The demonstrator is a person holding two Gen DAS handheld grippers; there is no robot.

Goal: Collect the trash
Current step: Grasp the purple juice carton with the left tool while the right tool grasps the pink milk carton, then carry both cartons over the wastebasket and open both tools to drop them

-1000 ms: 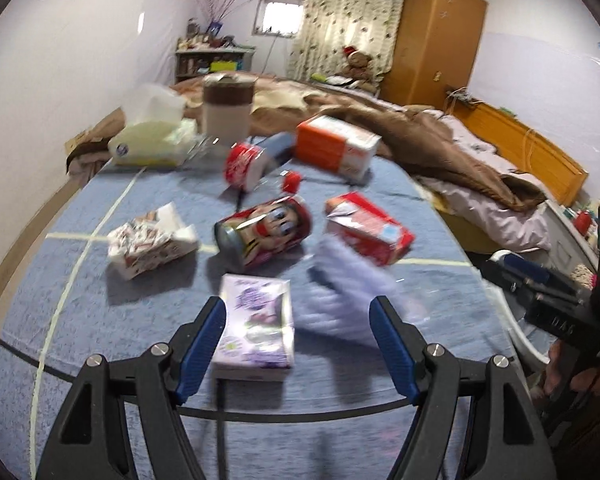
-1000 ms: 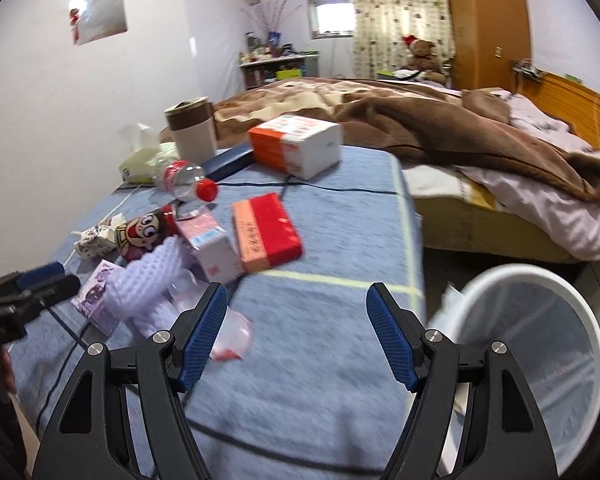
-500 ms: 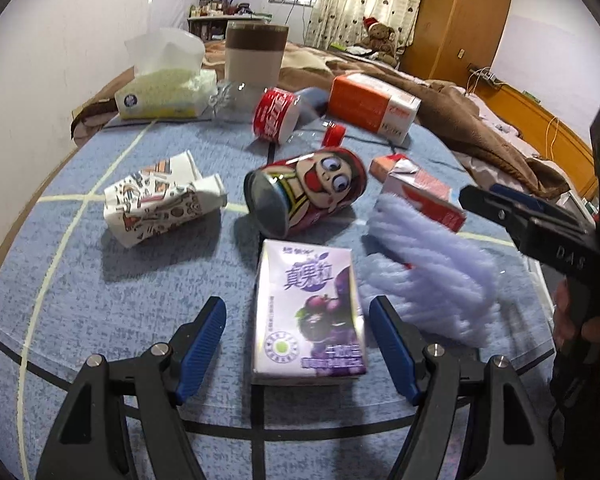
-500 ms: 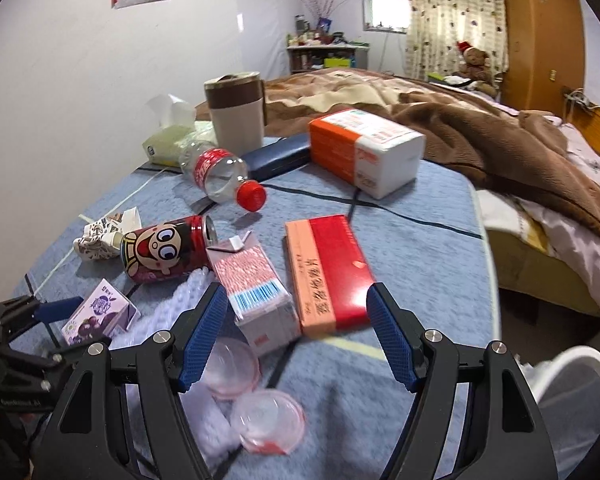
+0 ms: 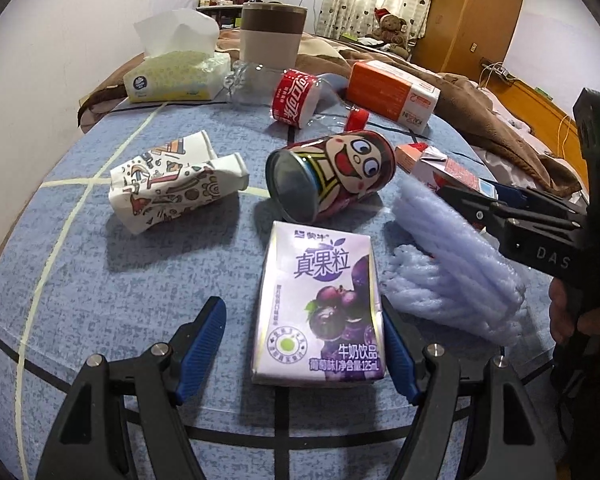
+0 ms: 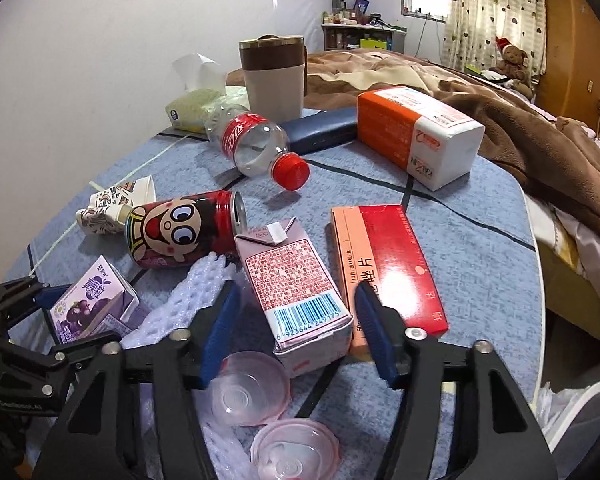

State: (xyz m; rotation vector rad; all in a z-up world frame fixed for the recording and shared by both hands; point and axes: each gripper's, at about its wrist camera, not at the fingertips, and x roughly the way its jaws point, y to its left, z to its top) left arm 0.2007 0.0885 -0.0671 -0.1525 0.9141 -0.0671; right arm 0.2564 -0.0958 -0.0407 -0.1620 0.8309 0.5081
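Blue woven tabletop (image 5: 80,312); both jaws wide, seemingly straddling boxy cartons (image 5: 320,312), untouched.

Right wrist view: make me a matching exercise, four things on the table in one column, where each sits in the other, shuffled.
Things:
1. pink carton
2. cartoon can
3. cola bottle
4. grape milk carton

Places:
A. lying beyond the can, red cap toward the camera
B. between the open right gripper fingers
C. far left, by the left gripper
D. on its side, left of the pink carton

Pairs: 1-B, 2-D, 3-A, 4-C
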